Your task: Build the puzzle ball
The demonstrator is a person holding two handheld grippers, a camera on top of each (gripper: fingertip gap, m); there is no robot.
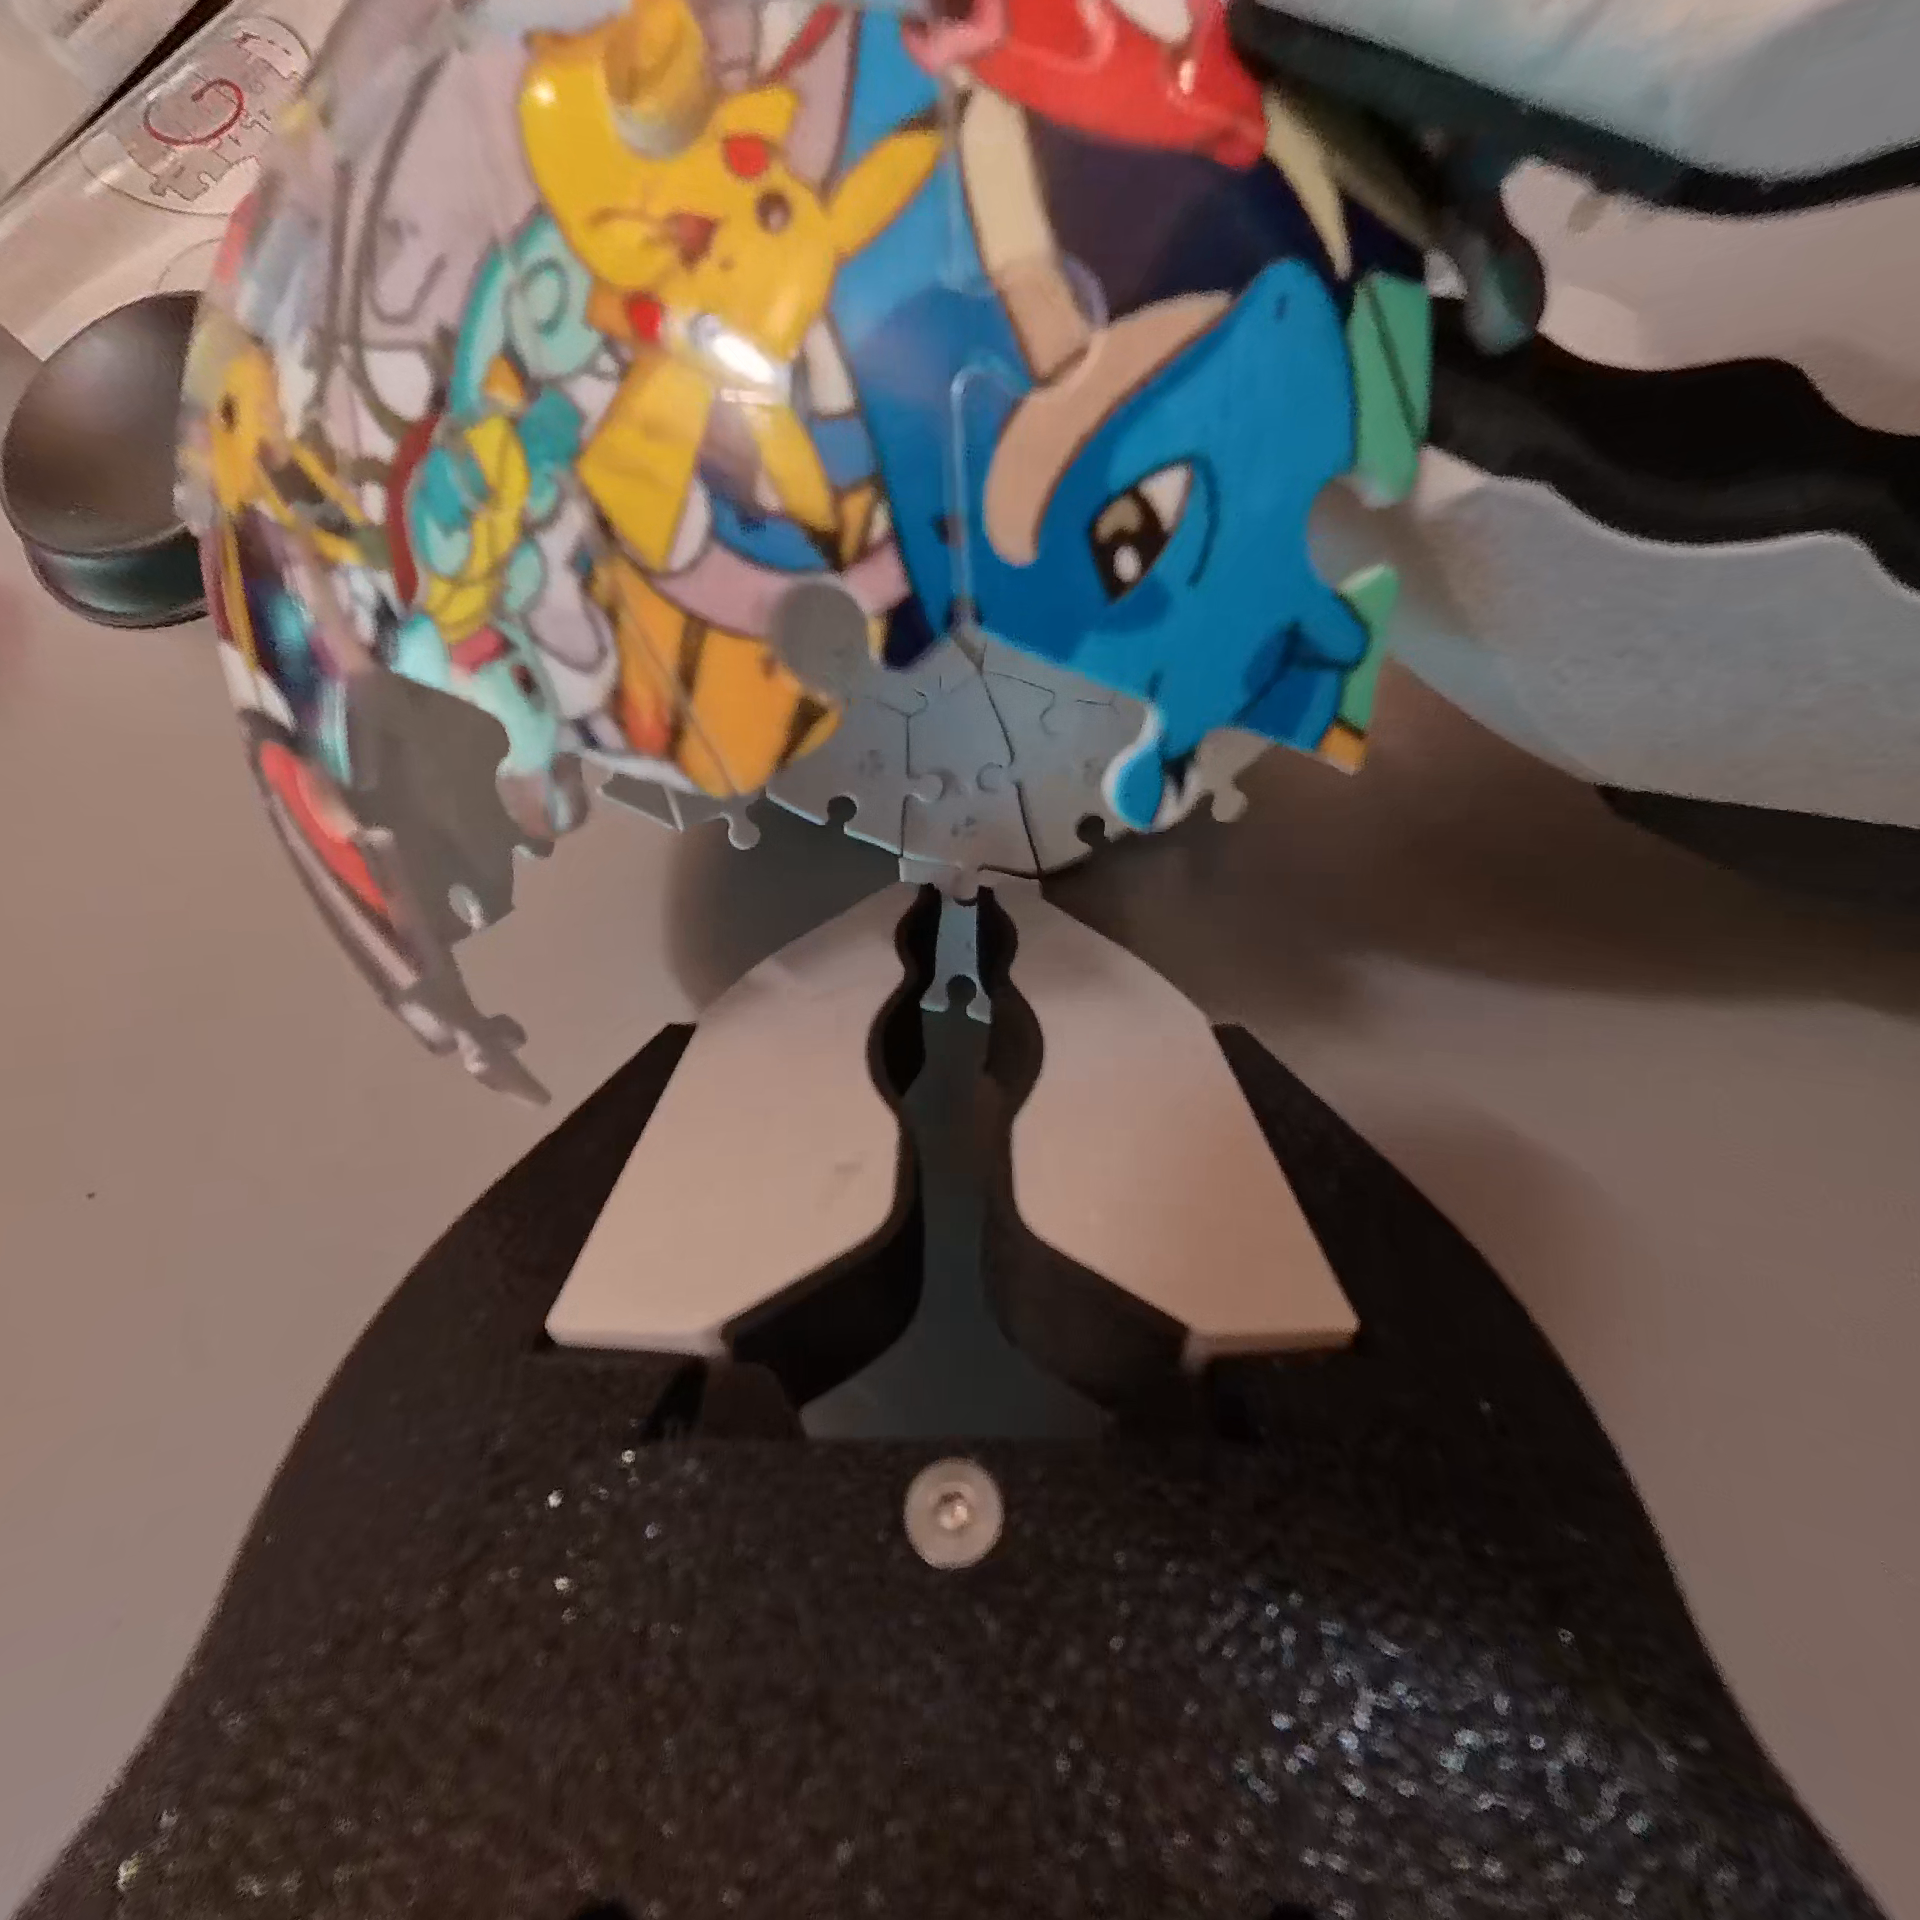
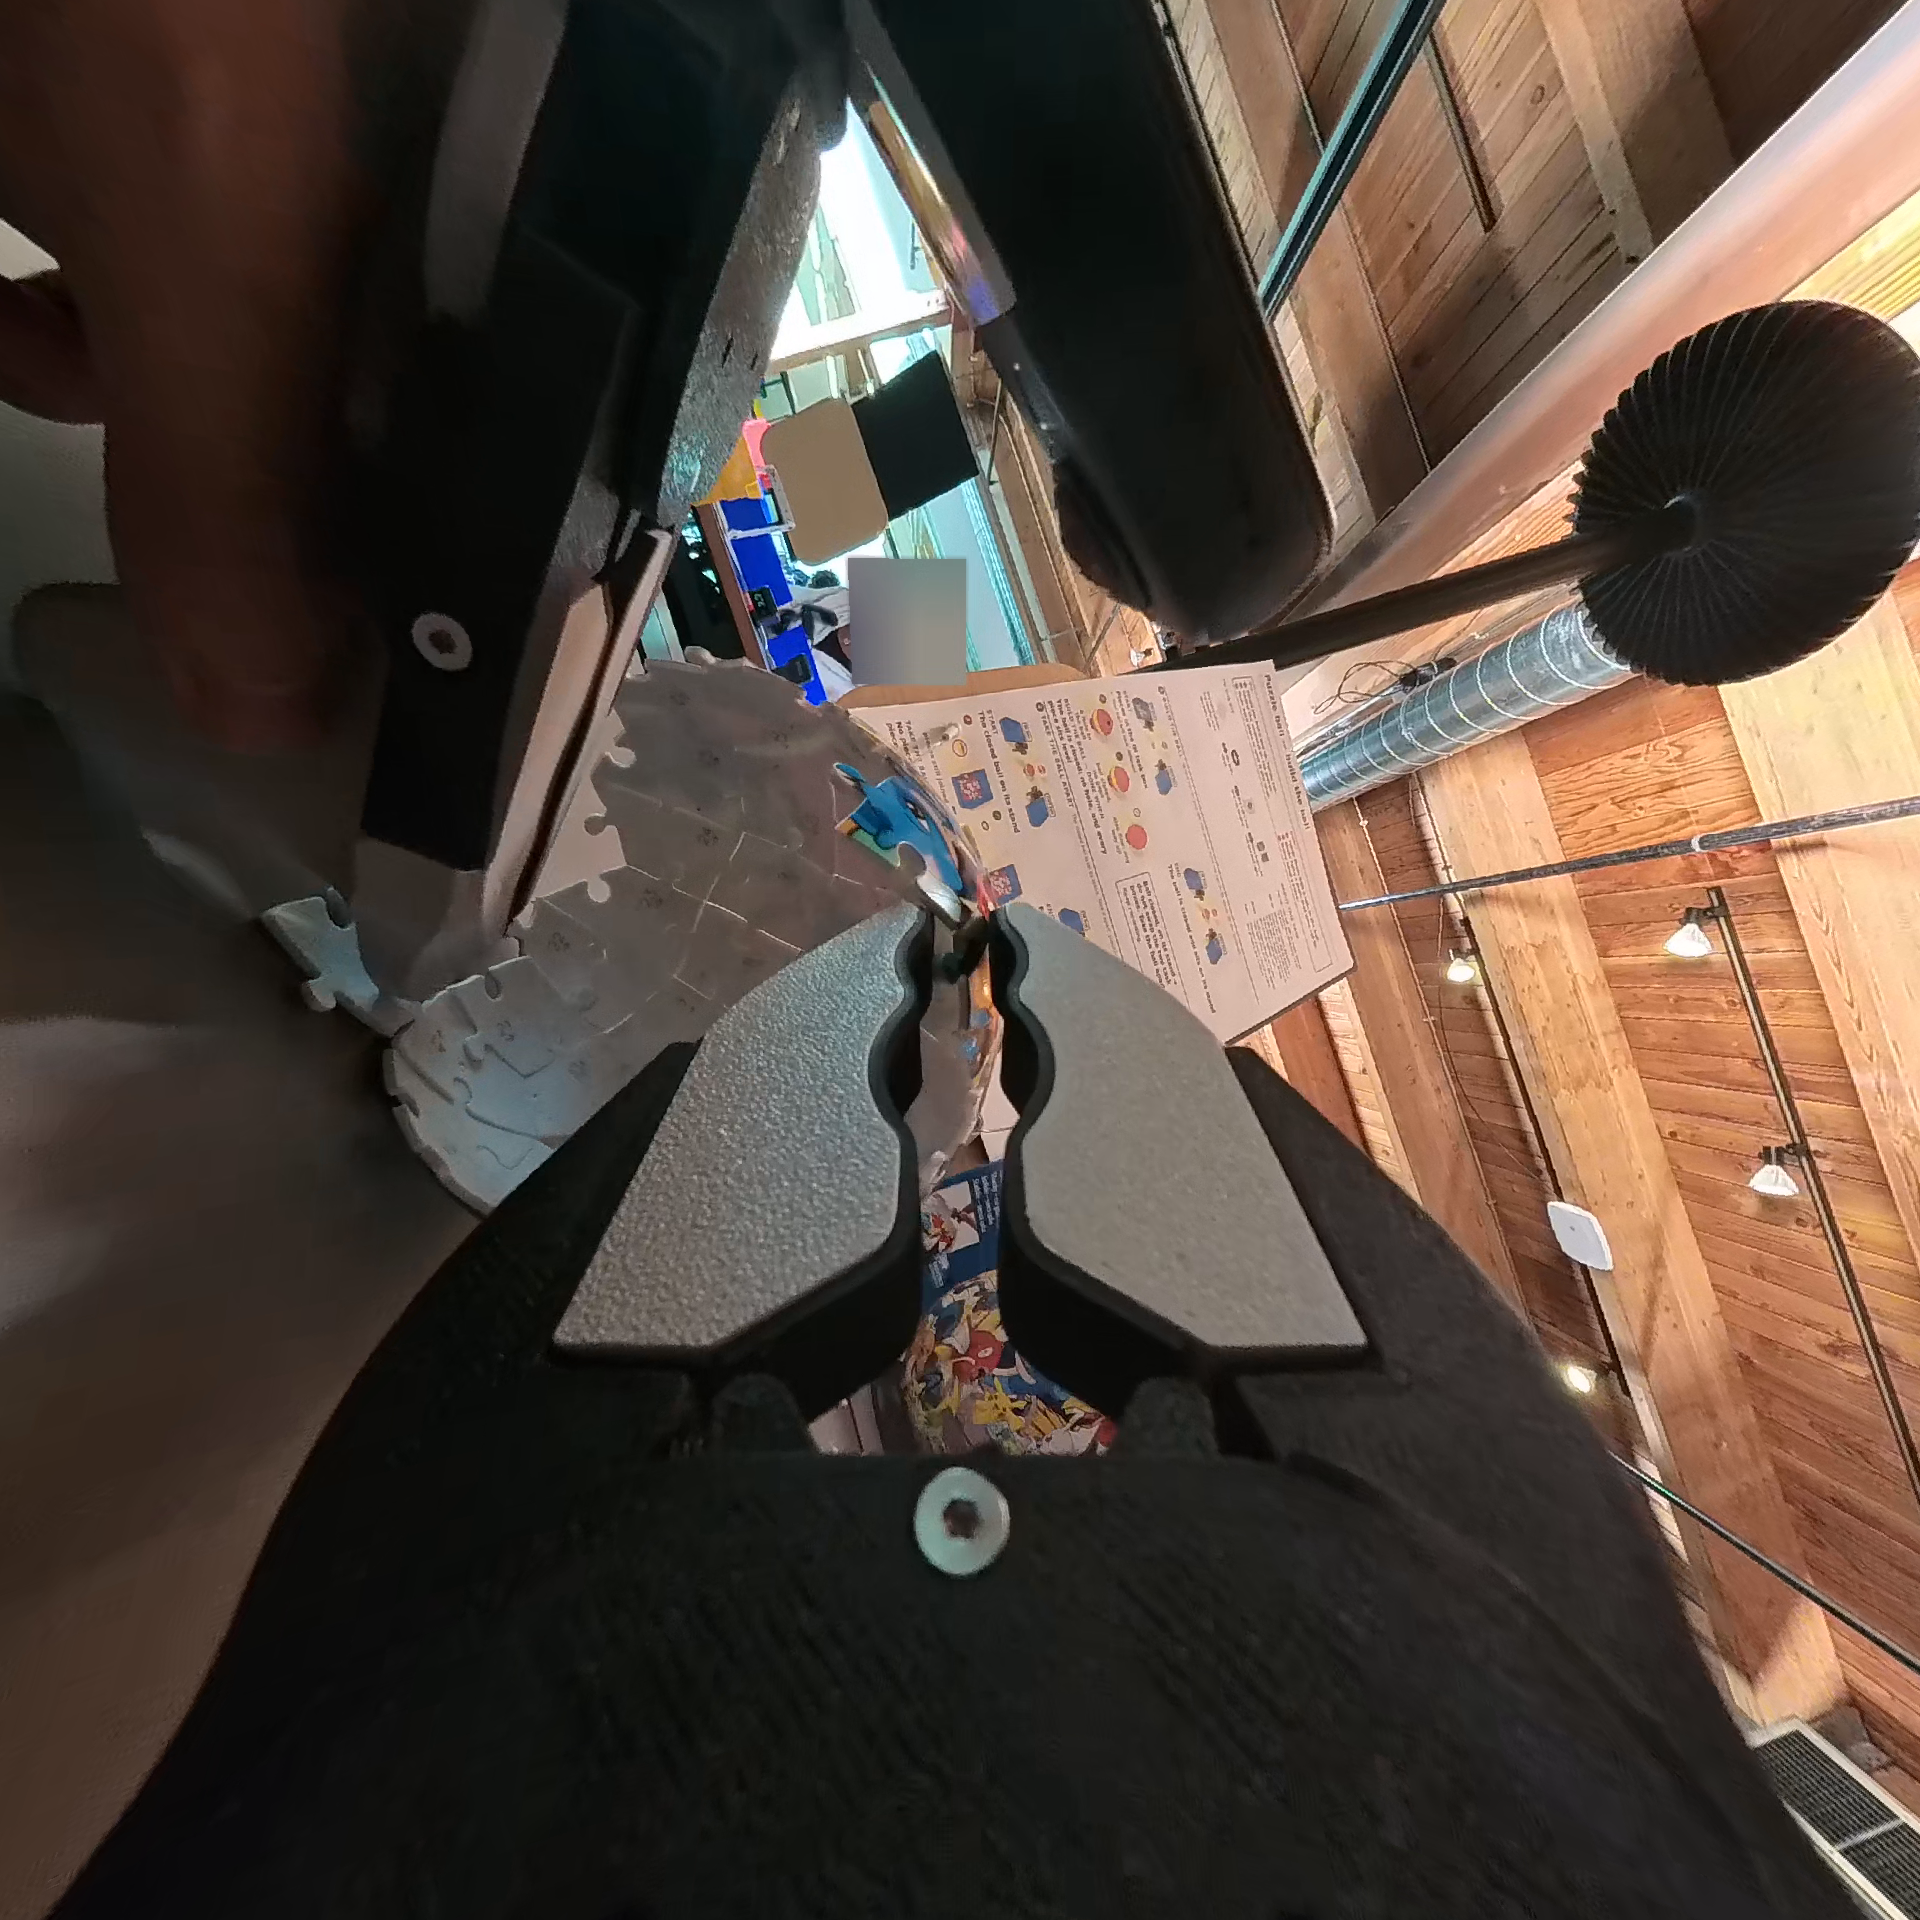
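Note:
The partly built puzzle ball (image 1: 727, 416) is a colourful cartoon shell with an open, jagged lower rim; its grey inside shows in the right wrist view (image 2: 707, 831). My left gripper (image 1: 951, 966) is shut on a grey rim piece at the ball's bottom and holds the ball up above the table. My right gripper (image 2: 961, 930) is shut, its tips pinching the ball's rim by a blue printed piece (image 2: 894, 821). In the left wrist view its dark fingers (image 1: 1475, 218) meet the ball's upper right edge. A left finger (image 2: 582, 727) clamps the grey rim.
A beige table (image 1: 260, 1143) lies below. A dark round stand (image 1: 94, 447) and a paper sheet (image 1: 156, 125) sit at the far left. An instruction sheet (image 2: 1164, 831) and the colourful puzzle box (image 2: 966, 1340) lie behind the ball. A black round lamp (image 2: 1745, 488) stands at right. Left tips to right tips: about 10 centimeters.

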